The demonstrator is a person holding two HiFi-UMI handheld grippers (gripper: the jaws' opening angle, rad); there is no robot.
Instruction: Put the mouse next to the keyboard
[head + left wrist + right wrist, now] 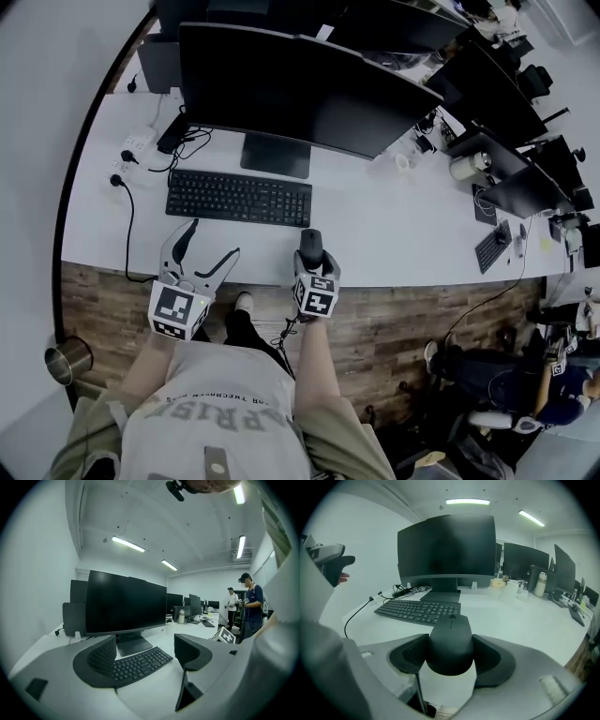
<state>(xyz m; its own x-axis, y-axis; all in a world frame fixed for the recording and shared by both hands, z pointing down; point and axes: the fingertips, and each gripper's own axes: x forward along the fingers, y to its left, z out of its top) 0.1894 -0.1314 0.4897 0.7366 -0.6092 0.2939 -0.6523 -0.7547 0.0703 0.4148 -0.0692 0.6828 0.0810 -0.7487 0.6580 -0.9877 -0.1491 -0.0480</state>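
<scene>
Right gripper clamps a black computer mouse over a white desk, close to a black keyboard.

Seen from the head view, the mouse sits between the right gripper's two dark jaws, which stand fairly wide and press on its sides. The mouse's nose with the scroll wheel points toward the large dark monitor. It is just in front of the keyboard's right end, on the person's side, near the desk's front edge. Whether it touches the desktop cannot be told. The left gripper is to the left, near the keyboard's left half. Its jaws are spread wide apart with nothing between them, and the keyboard shows through the gap. The keyboard lies flat in front of the monitor's stand.
</scene>
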